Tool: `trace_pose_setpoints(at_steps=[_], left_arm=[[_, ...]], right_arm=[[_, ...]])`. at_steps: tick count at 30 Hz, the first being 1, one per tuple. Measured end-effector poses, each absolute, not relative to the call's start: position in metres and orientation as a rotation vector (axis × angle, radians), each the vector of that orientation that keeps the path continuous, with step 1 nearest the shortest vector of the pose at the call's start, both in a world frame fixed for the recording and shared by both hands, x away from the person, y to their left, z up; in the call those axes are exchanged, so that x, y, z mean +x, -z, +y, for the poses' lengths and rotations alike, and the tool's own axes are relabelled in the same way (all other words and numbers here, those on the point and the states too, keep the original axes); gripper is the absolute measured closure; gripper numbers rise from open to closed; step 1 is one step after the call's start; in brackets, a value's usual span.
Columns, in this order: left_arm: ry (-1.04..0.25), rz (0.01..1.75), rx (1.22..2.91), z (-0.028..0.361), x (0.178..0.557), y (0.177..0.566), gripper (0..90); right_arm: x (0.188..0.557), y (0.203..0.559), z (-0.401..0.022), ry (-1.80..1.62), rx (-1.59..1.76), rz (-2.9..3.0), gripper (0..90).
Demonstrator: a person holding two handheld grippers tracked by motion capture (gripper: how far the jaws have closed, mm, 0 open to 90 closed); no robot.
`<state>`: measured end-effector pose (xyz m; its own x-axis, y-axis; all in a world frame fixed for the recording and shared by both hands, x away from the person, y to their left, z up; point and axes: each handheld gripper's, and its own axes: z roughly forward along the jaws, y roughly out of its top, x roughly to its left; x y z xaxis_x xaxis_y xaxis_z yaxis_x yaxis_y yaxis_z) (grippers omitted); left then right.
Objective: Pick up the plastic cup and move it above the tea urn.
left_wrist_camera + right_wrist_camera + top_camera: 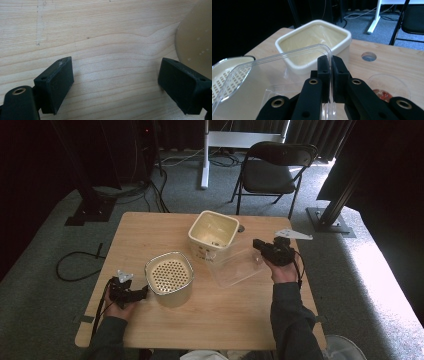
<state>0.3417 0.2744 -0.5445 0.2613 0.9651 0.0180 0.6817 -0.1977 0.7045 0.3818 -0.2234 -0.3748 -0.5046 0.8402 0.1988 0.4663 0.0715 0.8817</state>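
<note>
High view first, from the left: my left tongs [143, 291] rest on the counter [150, 235] just beside the perforated pot [169, 279], and the left gripper view looks down between their jaws, spread wide with only bare wood between them and the pot's wall at the right edge. So that hand is idle, holding nothing. Right of the pot, toward the far side, stands the cream tub [213, 234], open at the top. Right again, my right tongs [257, 244] are pressed together on the rim of the clear plastic container [234, 266]; in the right gripper view its wall [274, 75] sits tilted, its far edge close in front of the tub. I judge the grasp done and the container in my grip, with placing it somewhere and letting go not yet done.
</note>
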Motion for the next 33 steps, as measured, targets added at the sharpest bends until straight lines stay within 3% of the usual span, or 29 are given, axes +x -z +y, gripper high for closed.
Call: trace_pose_setpoints(at_steps=[16, 33], left_arm=[[-0.633, 1.486, 1.957, 0.274, 0.342, 0.544, 13.6], [-0.631, 1.487, 1.957, 0.274, 0.342, 0.544, 13.7]], right_arm=[[0.411, 0.351, -0.232, -1.430, 1.348, 1.923, 86.8], [0.467, 0.341, -0.220, -1.398, 1.471, 1.824, 86.7]])
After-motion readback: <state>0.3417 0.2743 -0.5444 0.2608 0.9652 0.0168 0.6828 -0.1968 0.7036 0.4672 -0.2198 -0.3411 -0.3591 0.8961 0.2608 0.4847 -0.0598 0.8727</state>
